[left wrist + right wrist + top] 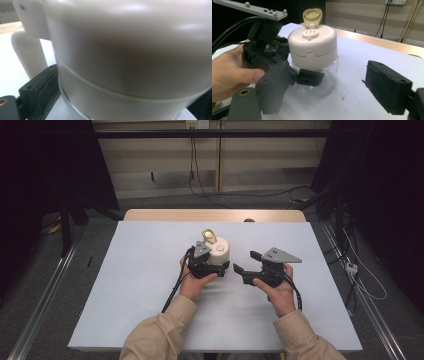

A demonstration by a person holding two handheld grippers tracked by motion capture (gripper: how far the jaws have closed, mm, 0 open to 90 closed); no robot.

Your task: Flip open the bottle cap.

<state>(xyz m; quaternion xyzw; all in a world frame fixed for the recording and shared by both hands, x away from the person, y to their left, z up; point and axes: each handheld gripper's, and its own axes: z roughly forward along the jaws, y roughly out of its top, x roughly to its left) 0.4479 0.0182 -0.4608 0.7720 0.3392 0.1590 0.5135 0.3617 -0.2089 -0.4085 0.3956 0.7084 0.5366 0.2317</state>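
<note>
A small jar (220,253) stands near the middle of the white table. It has a clear glass body (325,81) and a cream lid (312,47). The lid's yellow flip cap (312,16) stands up, showing shaker holes. My left gripper (216,264) is shut on the jar low on its side, one black pad (40,90) against the glass below the lid (130,50). My right gripper (247,262) is to the right of the jar, apart from it. It is open, and nothing lies between its two jaws (330,90).
A white sheet (145,285) covers the table; a wooden strip (215,215) shows along its far edge, with a small dark thing (248,220) on it. Cables (200,185) lie on the floor beyond. Bare sheet lies to both sides of my hands.
</note>
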